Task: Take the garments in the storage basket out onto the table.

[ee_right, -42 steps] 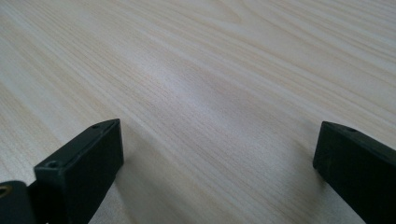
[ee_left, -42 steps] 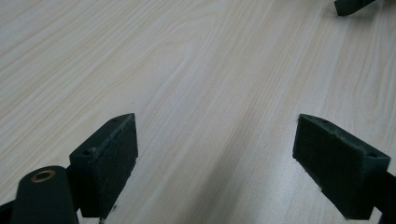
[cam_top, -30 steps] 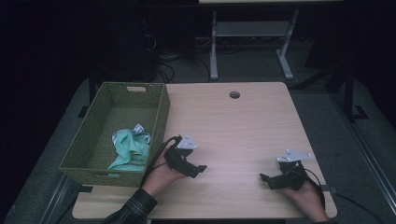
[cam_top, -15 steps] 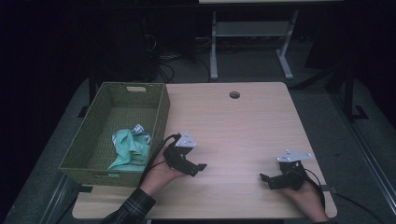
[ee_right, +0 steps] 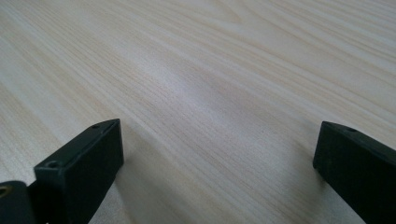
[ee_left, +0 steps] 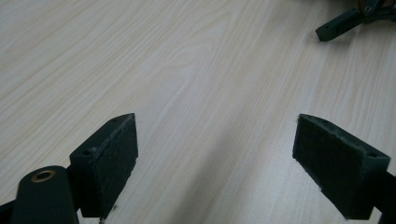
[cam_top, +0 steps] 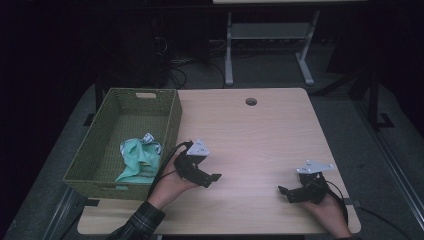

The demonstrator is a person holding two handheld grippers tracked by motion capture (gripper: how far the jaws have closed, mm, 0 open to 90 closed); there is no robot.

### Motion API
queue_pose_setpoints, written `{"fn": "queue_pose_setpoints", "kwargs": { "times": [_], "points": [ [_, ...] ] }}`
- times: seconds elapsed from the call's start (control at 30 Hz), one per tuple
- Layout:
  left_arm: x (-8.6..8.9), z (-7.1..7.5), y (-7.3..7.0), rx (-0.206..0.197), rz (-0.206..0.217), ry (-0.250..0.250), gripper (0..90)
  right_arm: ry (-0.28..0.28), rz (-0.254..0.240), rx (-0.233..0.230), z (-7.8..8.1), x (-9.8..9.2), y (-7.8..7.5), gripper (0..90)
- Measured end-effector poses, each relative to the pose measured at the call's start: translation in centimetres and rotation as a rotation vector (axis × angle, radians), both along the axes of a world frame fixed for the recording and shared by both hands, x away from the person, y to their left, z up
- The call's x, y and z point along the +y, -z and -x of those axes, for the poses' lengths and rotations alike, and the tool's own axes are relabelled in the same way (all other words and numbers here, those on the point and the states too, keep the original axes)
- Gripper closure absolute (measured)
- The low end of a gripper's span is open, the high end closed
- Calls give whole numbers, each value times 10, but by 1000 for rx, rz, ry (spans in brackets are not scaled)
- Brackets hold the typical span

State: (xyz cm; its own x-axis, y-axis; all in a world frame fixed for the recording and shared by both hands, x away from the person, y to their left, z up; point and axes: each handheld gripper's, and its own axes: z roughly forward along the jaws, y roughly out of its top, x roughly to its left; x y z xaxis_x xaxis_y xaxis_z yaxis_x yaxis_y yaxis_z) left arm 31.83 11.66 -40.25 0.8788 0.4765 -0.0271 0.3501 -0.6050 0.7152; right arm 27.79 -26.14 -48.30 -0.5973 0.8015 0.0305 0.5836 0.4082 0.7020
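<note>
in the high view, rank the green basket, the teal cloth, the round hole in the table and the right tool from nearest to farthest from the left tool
From the left tool:
1. green basket, its wall right beside the tool on the table's left.
2. teal cloth, inside the basket, just past that wall.
3. round hole in the table, near the far edge.
4. right tool, at the near right corner.

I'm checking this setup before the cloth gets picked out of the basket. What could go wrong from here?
The left gripper sits just outside the green woven basket; swinging toward the mint cloth could catch the wall and shove the basket, which already overhangs the table edge. The left gripper's cable runs along that wall and might snag. The crumpled cloth may lift only partly.
</note>
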Motion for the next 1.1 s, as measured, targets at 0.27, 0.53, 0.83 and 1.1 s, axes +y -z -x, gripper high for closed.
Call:
{"fn": "queue_pose_setpoints", "kwargs": {
  "times": [0.27, 0.53, 0.83, 1.1],
  "points": [
    [1, 0, -9, -17, 14, 4, 137, 0, 0, 0, 0, 0, 0, 14],
    [2, -2, -17, -29, 21, 6, 137, 1, -1, 2, 0, 0, 0, 15],
    [5, -4, -24, -32, 31, 6, 137, 1, -1, 1, 0, 0, 0, 14],
    [10, -8, -32, -44, 42, 3, 137, 1, -1, 1, 0, 0, 0, 14]
  ]
}}
